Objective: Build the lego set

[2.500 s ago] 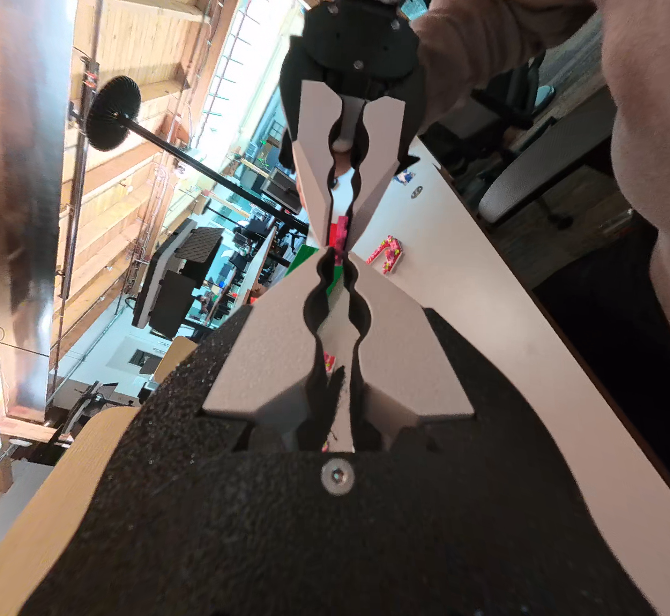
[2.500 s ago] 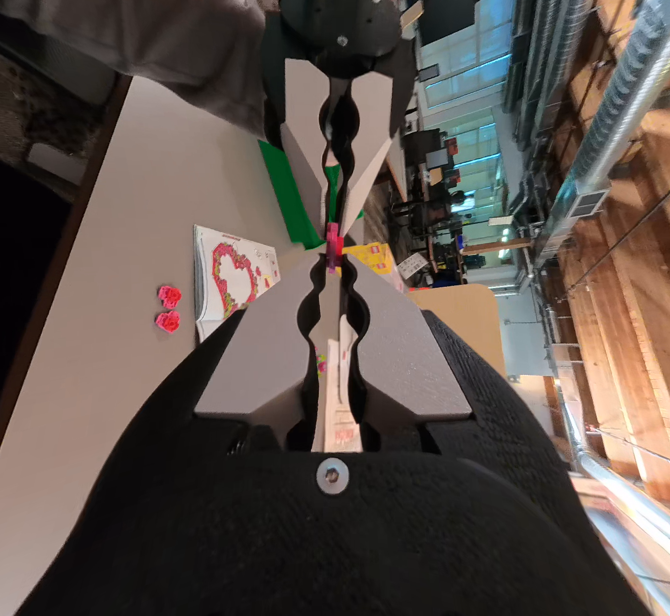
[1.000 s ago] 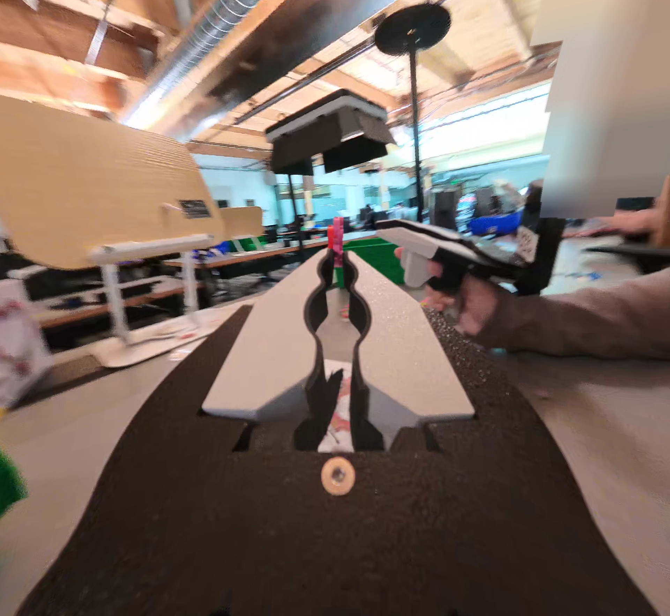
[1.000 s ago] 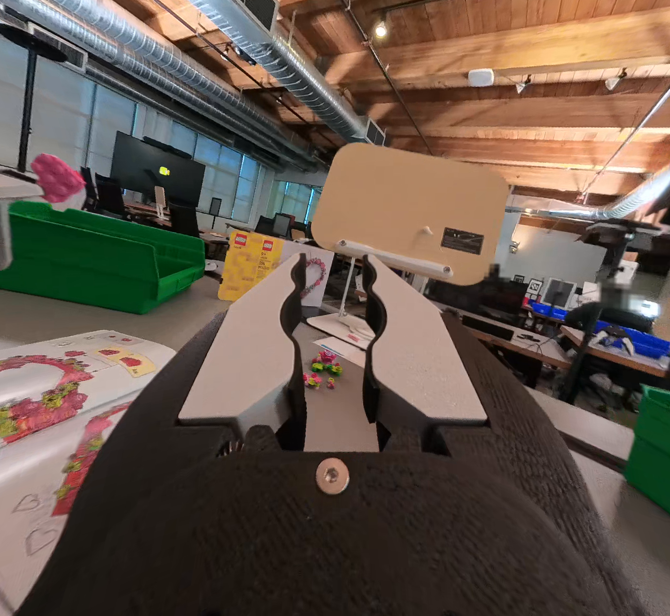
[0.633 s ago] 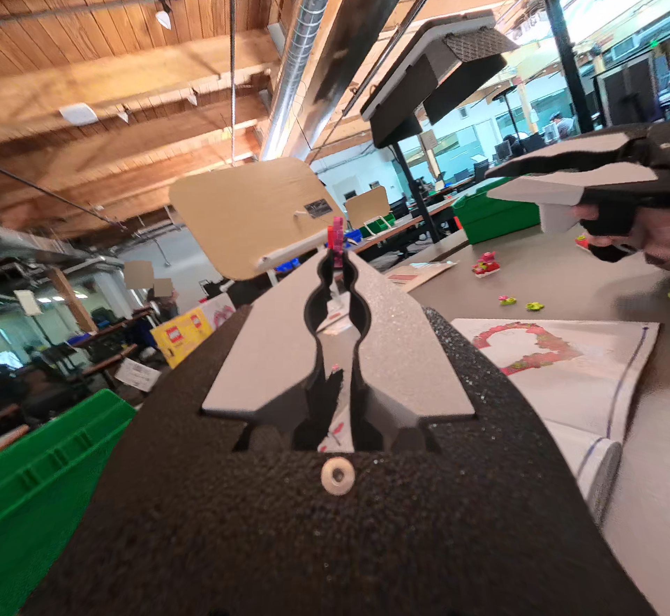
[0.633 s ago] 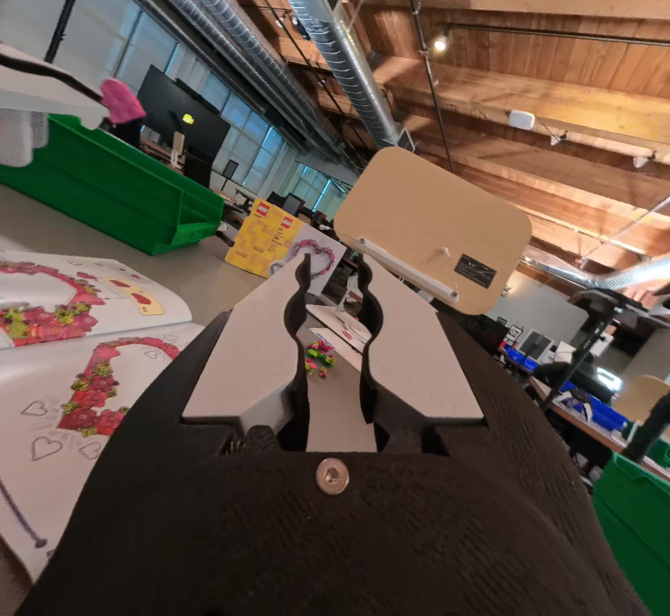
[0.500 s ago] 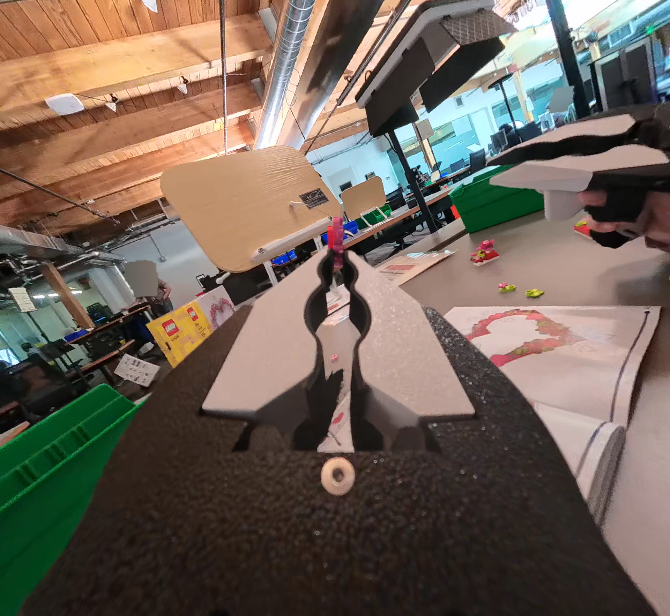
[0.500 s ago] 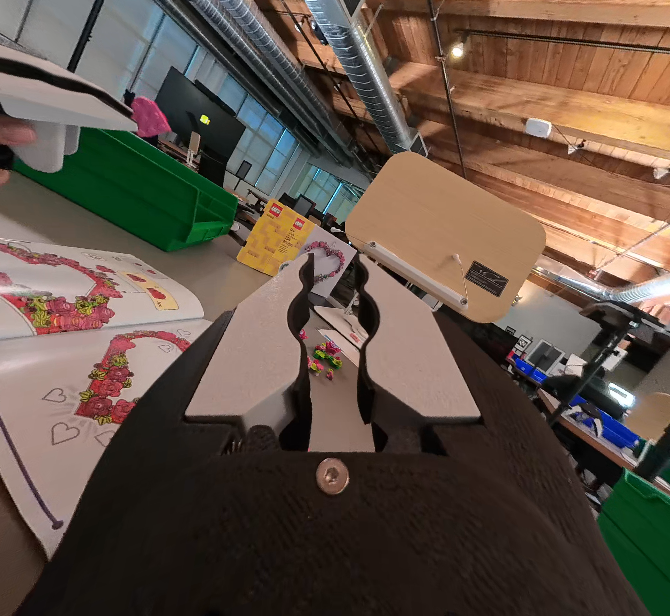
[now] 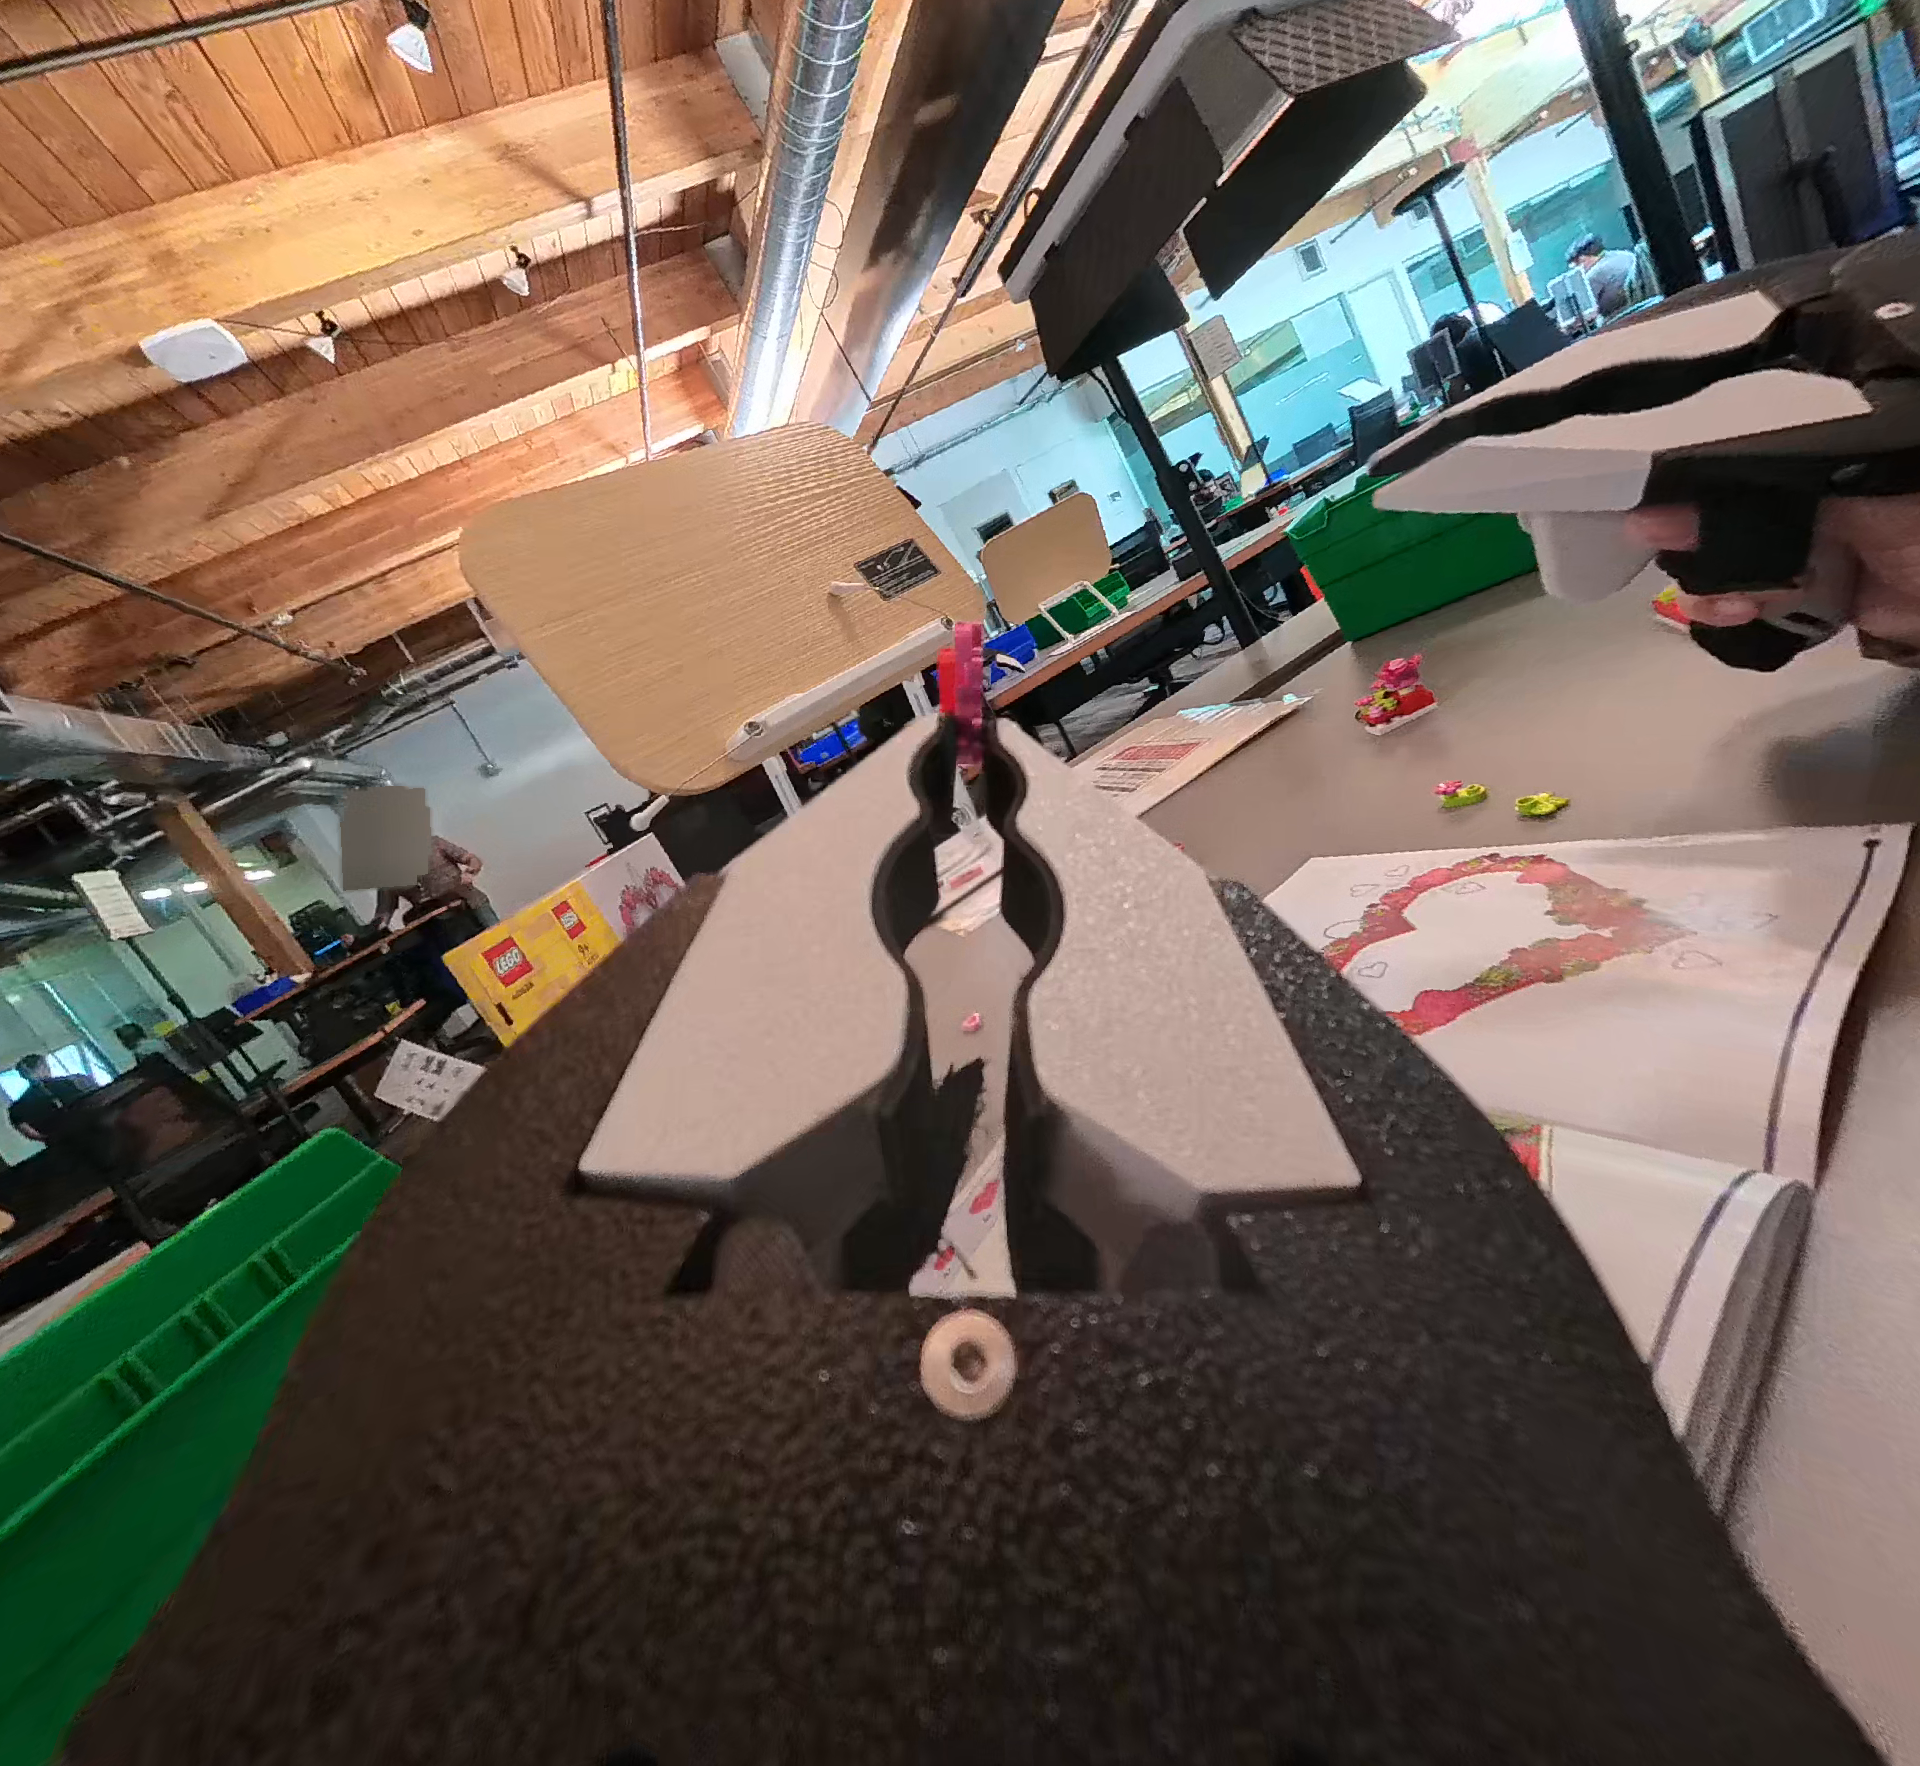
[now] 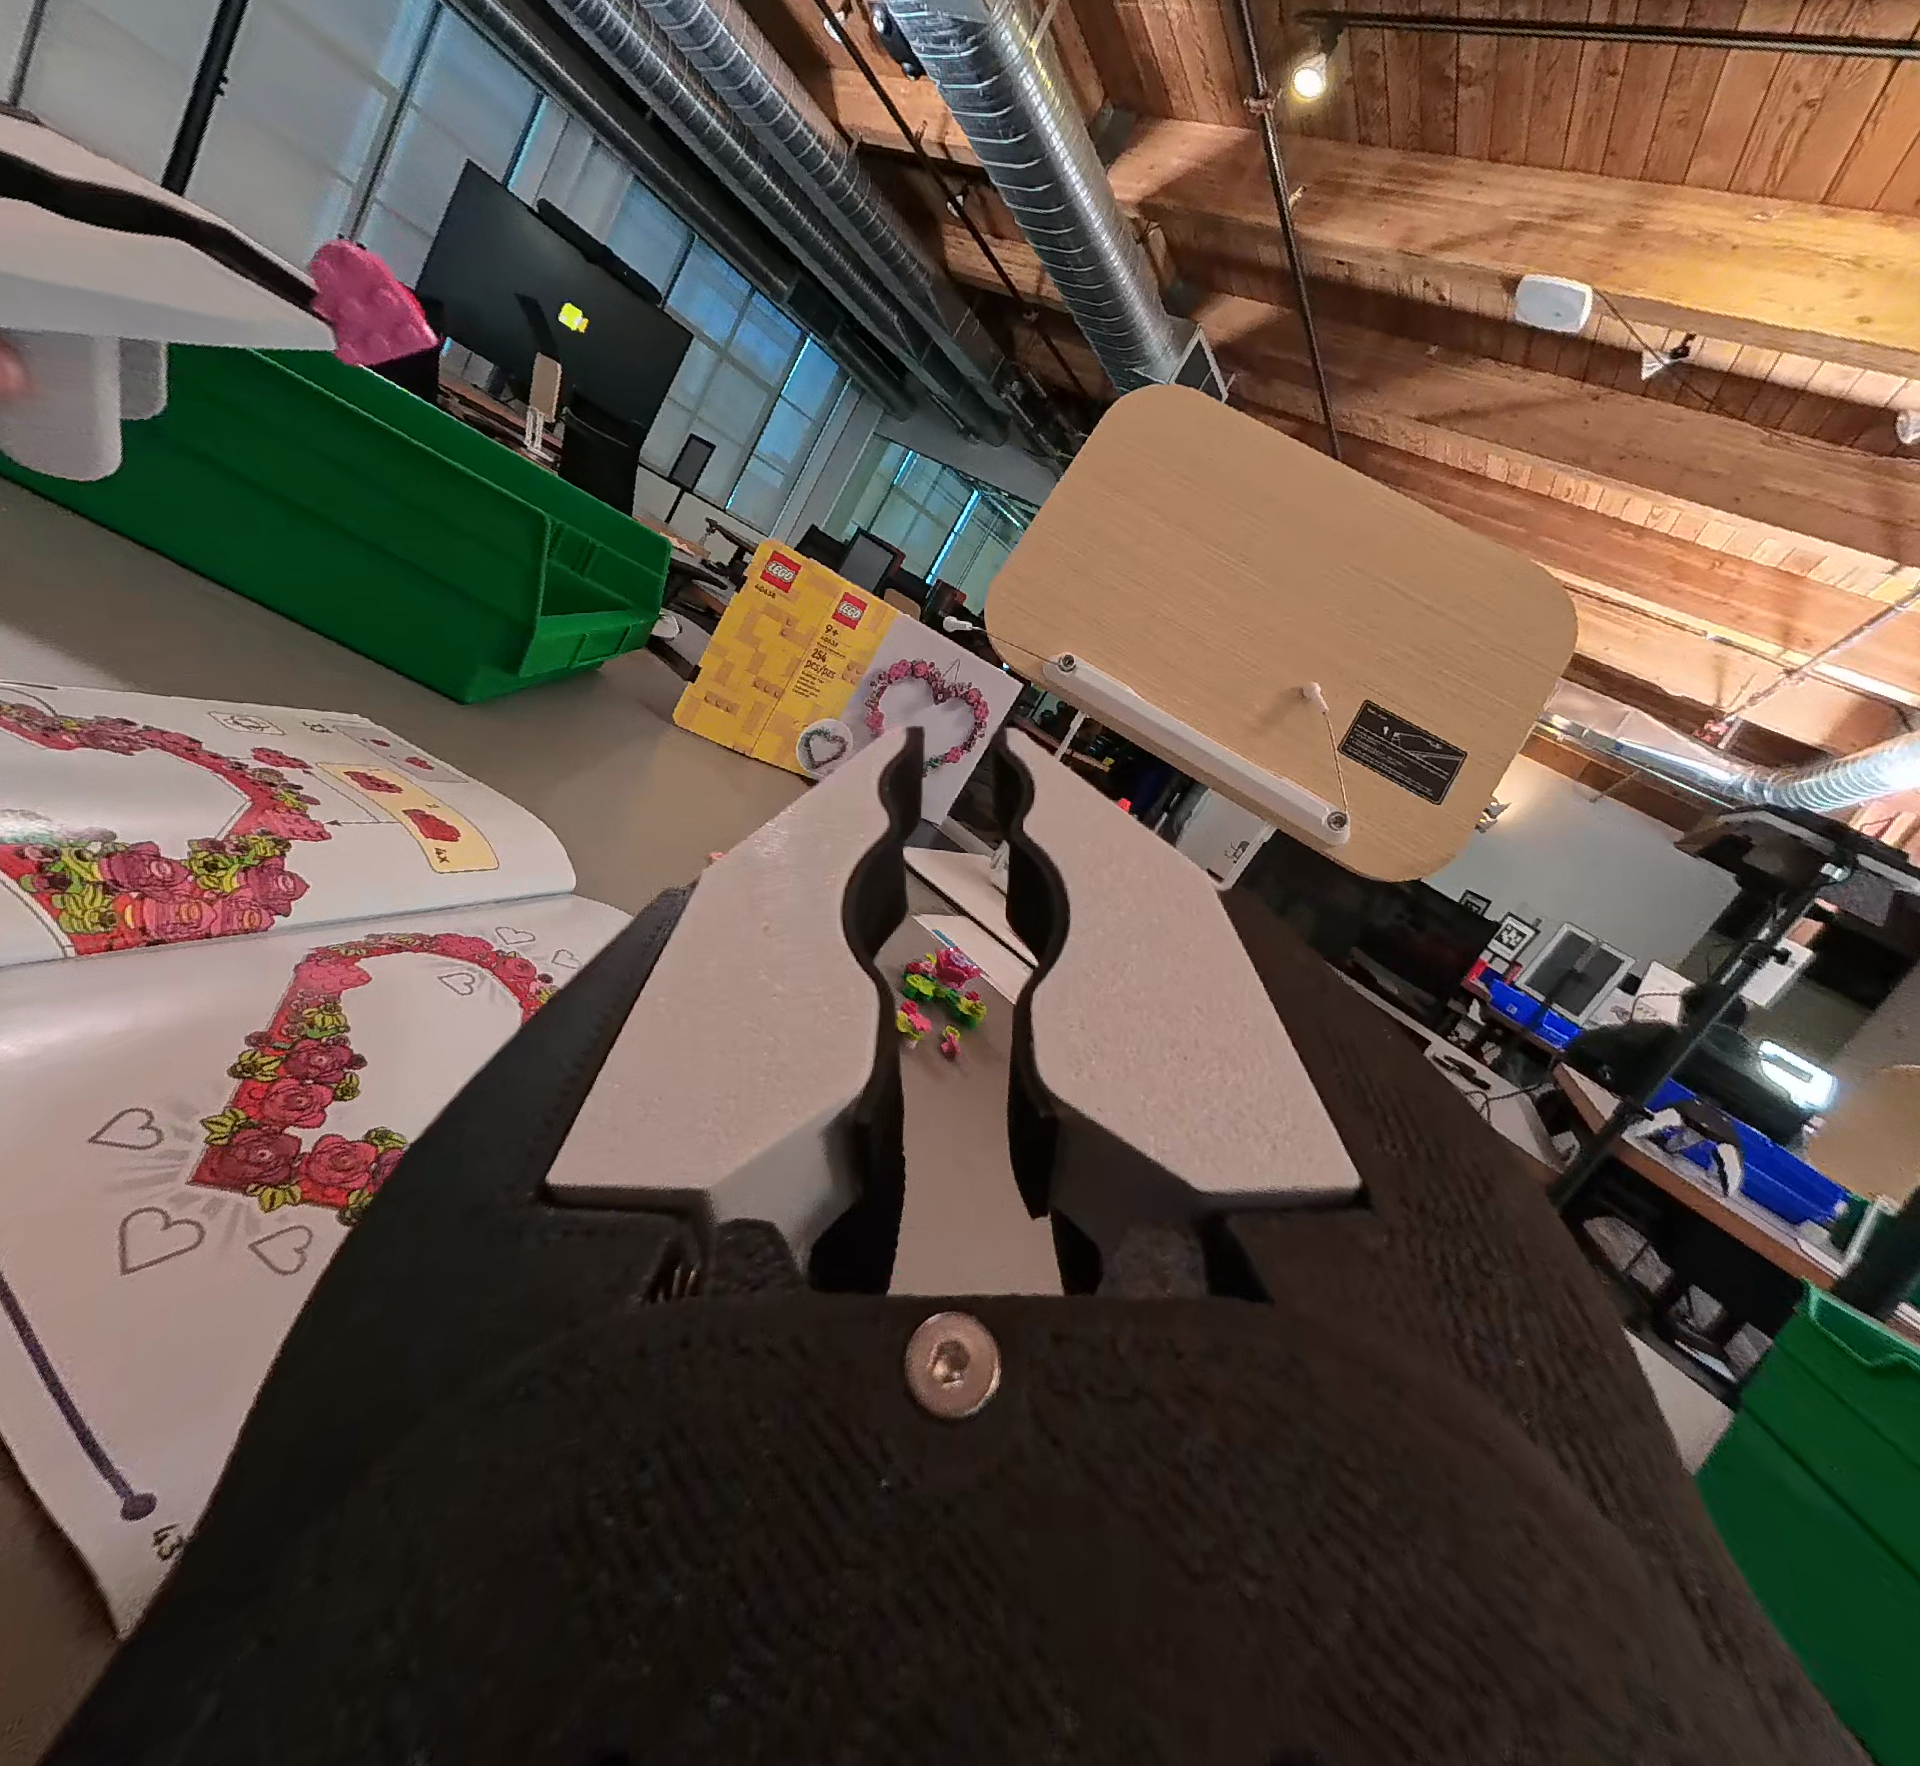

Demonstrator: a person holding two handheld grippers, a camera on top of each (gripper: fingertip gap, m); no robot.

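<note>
The left gripper [image 9: 964,729] pinches a small pink lego piece [image 9: 966,682] at its tips, seen edge-on at frame centre, its shape unclear. The right gripper [image 10: 954,748] stands parted and empty; loose flower pieces [image 10: 940,989] lie on the table [image 10: 665,760] beyond, partly hidden by its fingers.

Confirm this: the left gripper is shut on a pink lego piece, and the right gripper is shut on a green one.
Half right. The left gripper is shut on the pink lego piece, but the right gripper holds nothing: the right wrist view shows its jaws apart and empty, with the small lego flower pieces lying on the table beyond them.
</note>
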